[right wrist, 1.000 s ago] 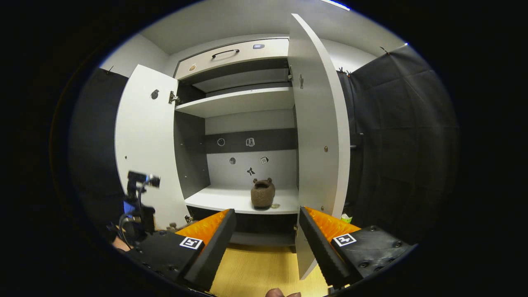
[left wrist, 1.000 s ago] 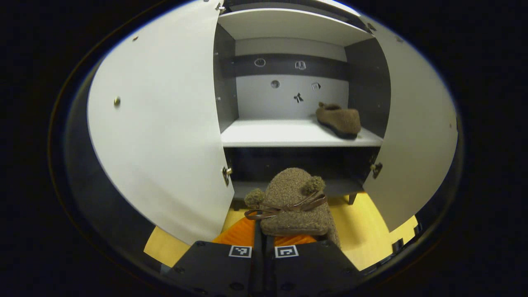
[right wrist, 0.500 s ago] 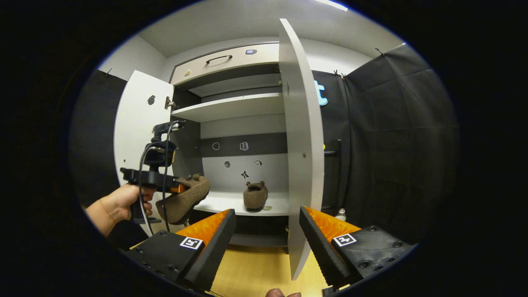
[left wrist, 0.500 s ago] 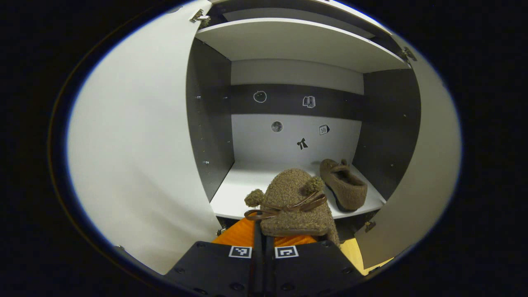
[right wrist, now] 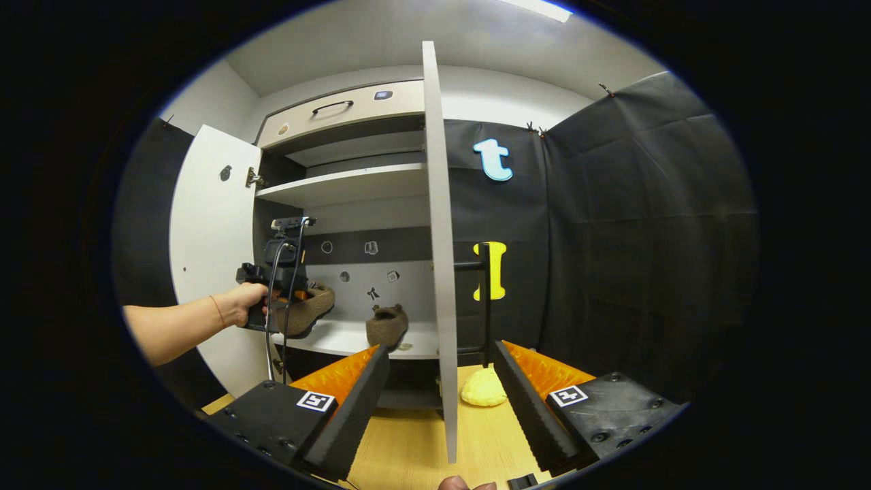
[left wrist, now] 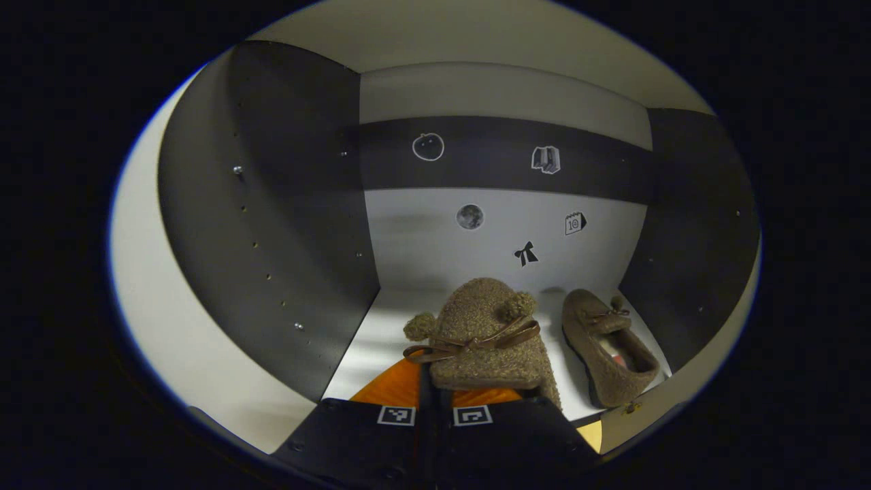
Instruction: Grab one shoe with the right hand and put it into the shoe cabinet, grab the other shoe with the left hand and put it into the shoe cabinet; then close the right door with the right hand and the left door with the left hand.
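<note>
My left gripper is shut on a brown fuzzy shoe with pompoms and a ribbon bow, held inside the cabinet just above the white shelf. The other brown shoe lies on that shelf to the right, toe toward the back wall. In the right gripper view, a hand holds the left gripper with its shoe over the shelf, left of the resting shoe. My right gripper stands open and empty in front of the cabinet, low, facing the right door edge-on.
Both doors stand open; the left door swings out to the left. An upper shelf and a drawer sit above. A yellow lump lies on the wooden floor beside the right door.
My left gripper has carried its shoe forward from outside the cabinet into it, above the shelf. The right gripper has drifted right, so the right door now appears edge-on.
</note>
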{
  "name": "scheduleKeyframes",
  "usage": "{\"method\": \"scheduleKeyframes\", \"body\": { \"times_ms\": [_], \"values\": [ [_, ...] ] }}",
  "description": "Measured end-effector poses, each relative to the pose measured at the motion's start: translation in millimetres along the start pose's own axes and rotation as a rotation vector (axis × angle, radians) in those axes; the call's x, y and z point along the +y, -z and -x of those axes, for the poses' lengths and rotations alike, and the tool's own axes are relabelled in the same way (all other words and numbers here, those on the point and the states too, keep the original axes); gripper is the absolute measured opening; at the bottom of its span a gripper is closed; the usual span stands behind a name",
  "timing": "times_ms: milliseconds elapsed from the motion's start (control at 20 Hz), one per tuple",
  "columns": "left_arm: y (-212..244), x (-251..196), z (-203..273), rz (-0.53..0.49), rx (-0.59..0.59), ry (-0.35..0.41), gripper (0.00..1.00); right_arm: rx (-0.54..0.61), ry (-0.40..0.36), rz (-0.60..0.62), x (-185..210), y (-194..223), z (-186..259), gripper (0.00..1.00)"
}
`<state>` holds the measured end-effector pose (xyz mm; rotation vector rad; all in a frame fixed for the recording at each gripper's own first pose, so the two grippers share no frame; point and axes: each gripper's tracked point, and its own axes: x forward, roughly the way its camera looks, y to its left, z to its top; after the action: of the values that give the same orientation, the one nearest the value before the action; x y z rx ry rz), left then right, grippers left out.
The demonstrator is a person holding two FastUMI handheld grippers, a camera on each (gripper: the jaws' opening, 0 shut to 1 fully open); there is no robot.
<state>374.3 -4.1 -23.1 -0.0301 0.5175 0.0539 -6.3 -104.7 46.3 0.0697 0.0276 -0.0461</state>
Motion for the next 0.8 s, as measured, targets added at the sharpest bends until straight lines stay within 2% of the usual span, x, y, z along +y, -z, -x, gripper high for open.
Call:
{"method": "scheduleKeyframes", "body": {
  "times_ms": [250,800],
  "values": [
    [-13.5,2.8,-45.9,-0.059,0.002,-0.039,0.06,-0.008,0.044,0.01,-14.4,-3.3,-1.1,0.98],
    [18.1,-7.5,-107.5,-0.038,0.105,-0.04,0.06,-0.002,0.105,0.004,-34.9,-3.6,-3.8,0.98]
  ]
}}
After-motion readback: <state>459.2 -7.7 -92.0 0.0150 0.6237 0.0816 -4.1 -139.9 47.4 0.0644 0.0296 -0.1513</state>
